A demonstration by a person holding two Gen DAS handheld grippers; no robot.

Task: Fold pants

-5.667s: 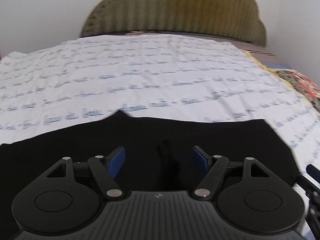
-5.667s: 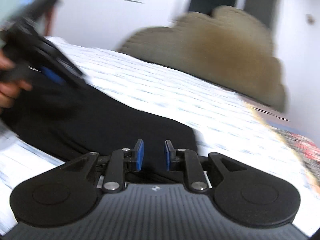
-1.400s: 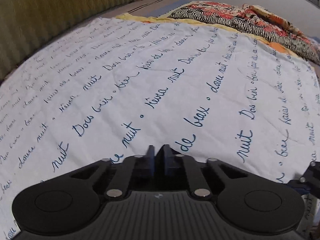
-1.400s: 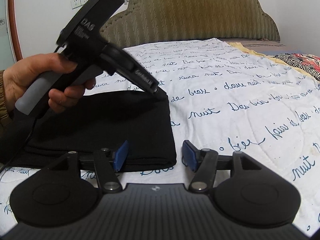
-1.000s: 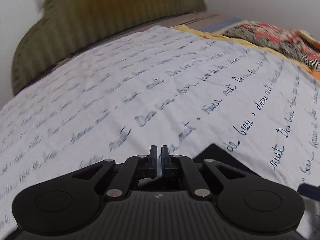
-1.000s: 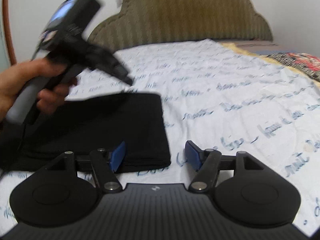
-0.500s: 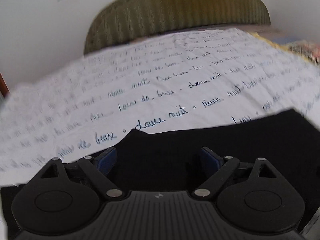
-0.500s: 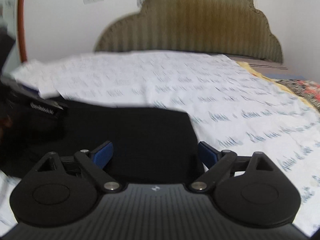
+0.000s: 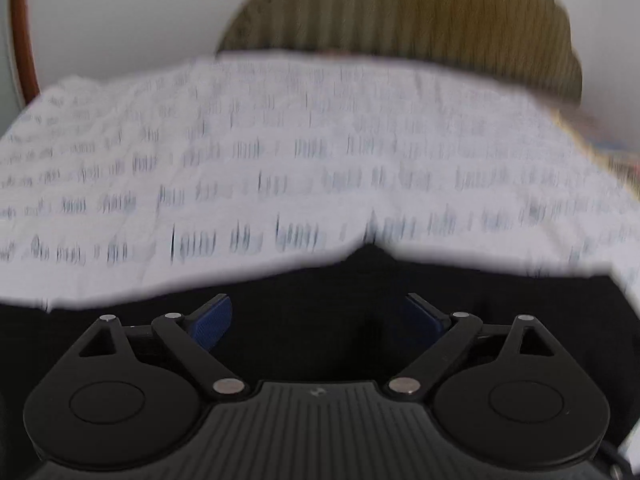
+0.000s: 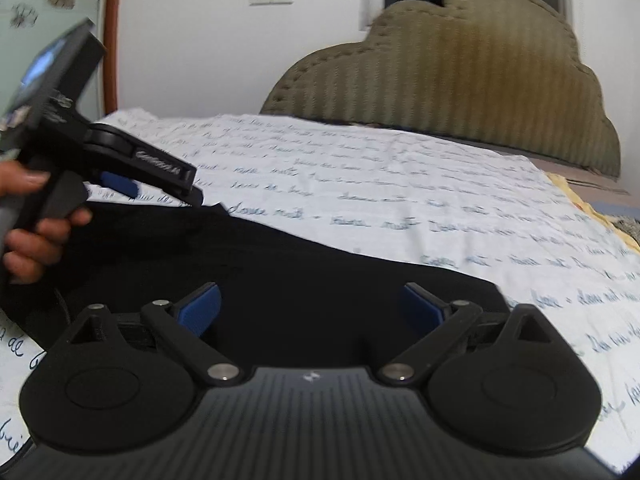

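Note:
Black pants point(image 9: 520, 292) lie folded flat on a white bed sheet point(image 9: 320, 160) with blue script. My left gripper point(image 9: 318, 320) hovers over the pants near their far edge, open, with nothing pressed between its blue pads. In the right wrist view the pants point(image 10: 300, 272) stretch from the left to the lower middle. My right gripper point(image 10: 312, 308) is above their right end, its jaws opening wide and gripping nothing. A hand point(image 10: 32, 240) holds the left gripper at the left, one of its fingers point(image 10: 160, 168) pointing down at the pants' far edge.
An olive padded headboard point(image 10: 460, 60) stands at the back against a white wall. A patterned blanket point(image 10: 628, 224) shows at the sheet's right edge. Bare sheet point(image 10: 400, 184) spreads beyond and to the right of the pants.
My left gripper went from shut to open and swung over the pants' far edge. The right jaws spread wider, and that gripper moved in over the pants' right end.

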